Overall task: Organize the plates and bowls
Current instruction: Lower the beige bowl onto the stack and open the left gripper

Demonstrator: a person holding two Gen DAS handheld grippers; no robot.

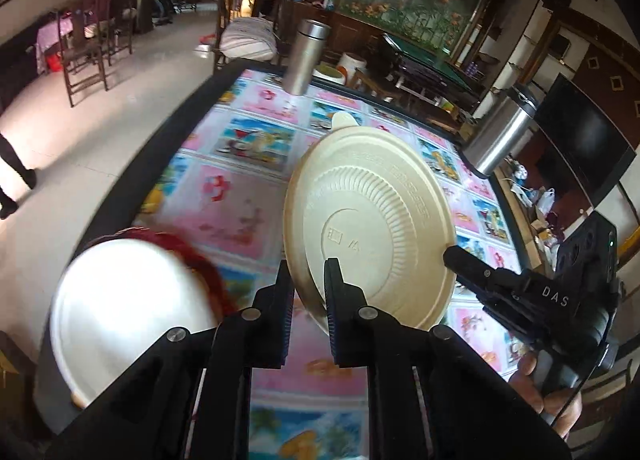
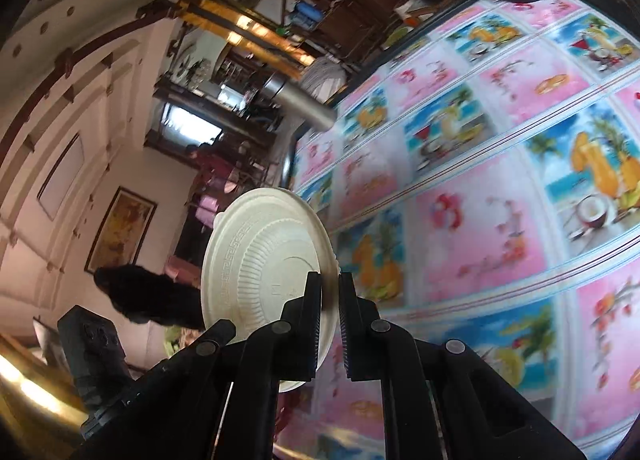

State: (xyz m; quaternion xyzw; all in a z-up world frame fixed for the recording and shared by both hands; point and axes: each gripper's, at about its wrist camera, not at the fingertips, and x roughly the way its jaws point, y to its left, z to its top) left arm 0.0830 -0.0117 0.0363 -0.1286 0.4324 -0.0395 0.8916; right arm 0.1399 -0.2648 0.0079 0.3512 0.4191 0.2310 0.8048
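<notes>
My left gripper (image 1: pixel 308 272) is shut on the rim of a cream disposable bowl (image 1: pixel 372 220), held tilted on edge above the table with its ribbed underside toward the camera. My right gripper (image 2: pixel 330 284) is also shut on the rim of the same cream bowl (image 2: pixel 260 260), from the opposite side; it shows in the left wrist view (image 1: pixel 452 254) at the bowl's right edge. A white plate (image 1: pixel 128 312) lies at the table's near left corner, over something red (image 1: pixel 188 256).
The table (image 1: pixel 248 188) has a pink and blue picture cloth and a dark rim. Two steel flasks stand on it, one at the far edge (image 1: pixel 306 56), one at the right edge (image 1: pixel 504 132). Chairs and people are beyond on the left.
</notes>
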